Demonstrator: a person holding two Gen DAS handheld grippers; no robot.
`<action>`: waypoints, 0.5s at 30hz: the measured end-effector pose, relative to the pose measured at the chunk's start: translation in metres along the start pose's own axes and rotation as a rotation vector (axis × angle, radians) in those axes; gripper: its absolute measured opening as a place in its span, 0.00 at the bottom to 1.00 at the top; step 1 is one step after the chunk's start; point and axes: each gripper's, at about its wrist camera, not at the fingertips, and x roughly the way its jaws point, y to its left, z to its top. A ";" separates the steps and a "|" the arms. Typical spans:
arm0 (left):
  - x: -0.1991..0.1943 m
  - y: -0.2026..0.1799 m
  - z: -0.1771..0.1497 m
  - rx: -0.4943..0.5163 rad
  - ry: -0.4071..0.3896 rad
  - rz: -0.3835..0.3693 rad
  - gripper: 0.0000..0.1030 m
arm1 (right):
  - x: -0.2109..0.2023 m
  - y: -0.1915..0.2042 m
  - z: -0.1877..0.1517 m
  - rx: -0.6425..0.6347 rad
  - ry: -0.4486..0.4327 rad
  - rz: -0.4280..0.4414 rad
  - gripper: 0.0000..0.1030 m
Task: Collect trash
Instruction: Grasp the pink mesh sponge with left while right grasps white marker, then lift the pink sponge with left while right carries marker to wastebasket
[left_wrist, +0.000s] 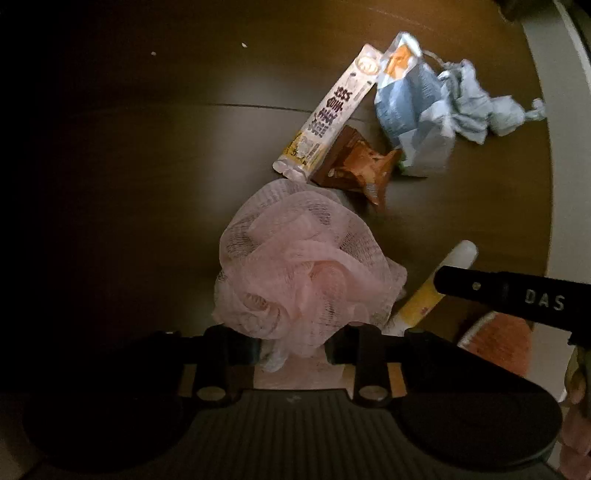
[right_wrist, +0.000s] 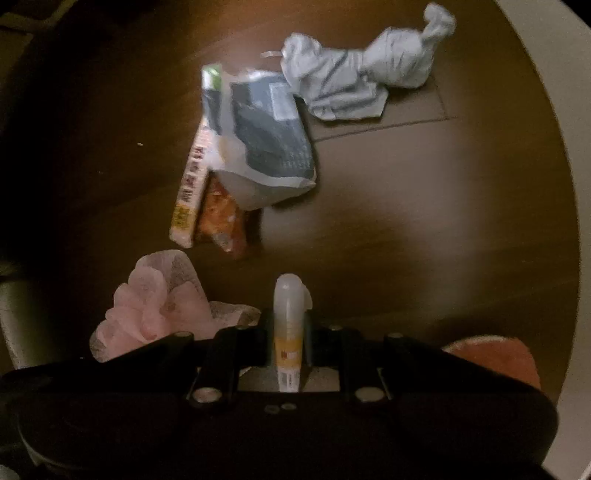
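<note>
Floor (right_wrist: 406, 221): dark wood, bearing all the loose litter; its far corners fall into shadow, so more scraps there cannot be ruled out
Pink mesh sponge (left_wrist: 295, 266): bunched between the fingers of the left gripper (left_wrist: 291, 350), jaws clamped on its lower folds; likely gripped there because the netting gives no firmer hold; its base is hidden behind the gripper body
Blue-and-white bag (left_wrist: 410, 107): lying crumpled on the floor, partly over the brown packet; print blurred and unreadable
Grey crumpled cloth (right_wrist: 354, 81): beside the bag, just touching its upper edge; whether cloth or paper is hard to tell
Long white wrapper (left_wrist: 328, 110): flat on the floor, touching the brown packet (left_wrist: 354, 162); both apparently awaiting collection
Tube (right_wrist: 288, 332): yellow-labelled, pale cap forward, held lengthwise in the right gripper (right_wrist: 288, 354), jaws closed on its body; its rear end is cut off by the gripper
Orange object (right_wrist: 495, 358): at the lower right edge, half hidden; identity unclear
</note>
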 end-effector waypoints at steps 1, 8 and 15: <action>-0.009 0.000 -0.002 0.001 -0.004 0.003 0.29 | -0.009 0.003 -0.004 -0.005 -0.014 -0.004 0.14; -0.093 -0.009 -0.012 -0.024 -0.061 0.011 0.29 | -0.090 0.029 -0.021 -0.081 -0.129 -0.014 0.13; -0.212 -0.014 -0.013 -0.023 -0.168 0.001 0.29 | -0.204 0.064 -0.023 -0.133 -0.254 -0.021 0.13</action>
